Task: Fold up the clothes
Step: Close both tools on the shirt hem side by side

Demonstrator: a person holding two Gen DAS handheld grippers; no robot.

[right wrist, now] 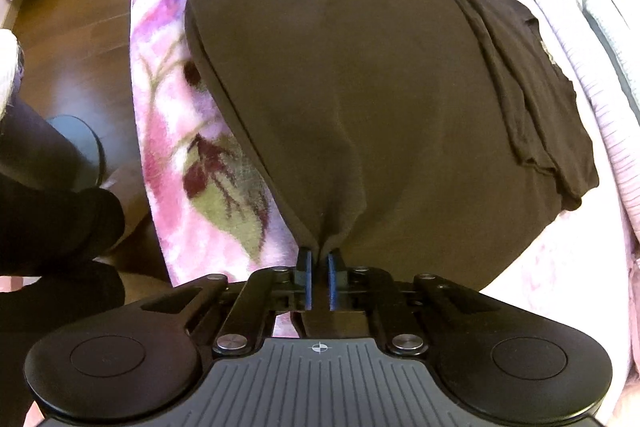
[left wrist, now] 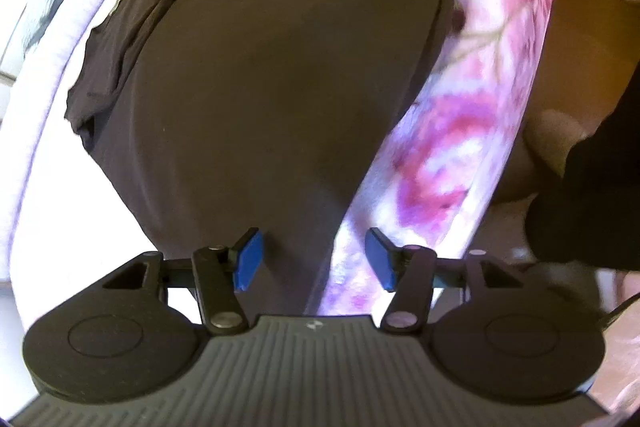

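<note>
The left claw (left wrist: 314, 261) is spread wide and empty, hovering over the brown garment's (left wrist: 260, 87) edge at six o'clock, where it meets the floral blanket (left wrist: 440, 147). In the right view, the right claw (right wrist: 319, 281) pinches a garment corner at six o'clock. I'd close left on the hem, then lift both evenly.

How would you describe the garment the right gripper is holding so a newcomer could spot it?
Find the pink floral blanket covering the bed. The dark brown garment lies spread across it, one corner pinched in the right gripper. It is the only plain, dark cloth on the flowered bedding.
</note>
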